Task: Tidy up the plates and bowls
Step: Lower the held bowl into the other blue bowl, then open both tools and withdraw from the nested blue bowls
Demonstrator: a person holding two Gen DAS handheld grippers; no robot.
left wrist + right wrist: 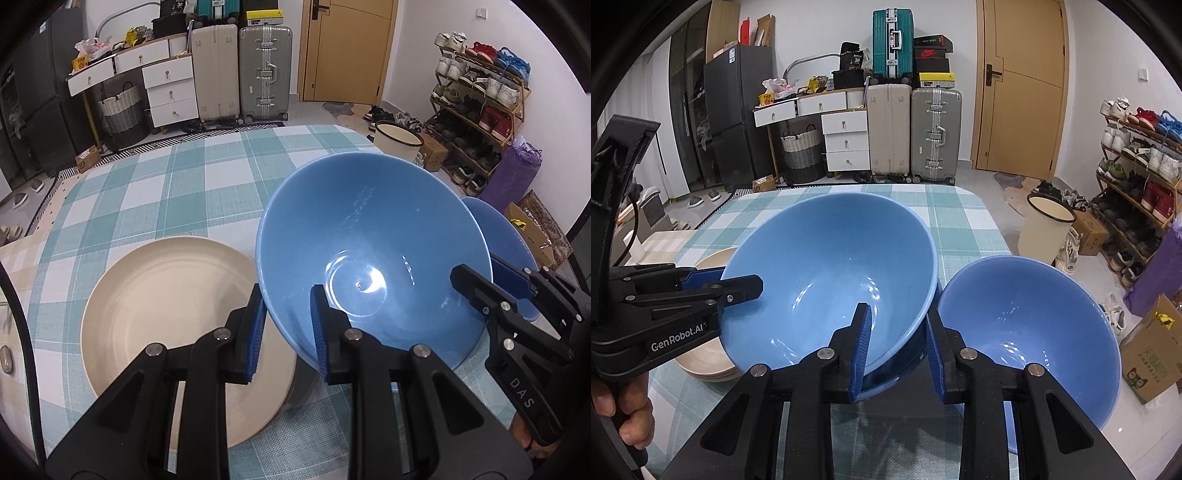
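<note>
The large blue bowl (pixel 373 254) sat in the middle of both wrist views, tilted, with both grippers straddling its rim. The left gripper (pixel 288 328) had its jaws apart across the near-left rim; the right gripper (pixel 897 350) likewise stood apart across the near-right wall, neither clamped. The smaller blue bowl (pixel 1030 328) lay at lower right, the beige plates (pixel 166 314) at lower left, on the checked tabletop (pixel 166 192). A good grip probably meant closing both evenly, then lifting level, clear of the neighbouring bowl.
</note>
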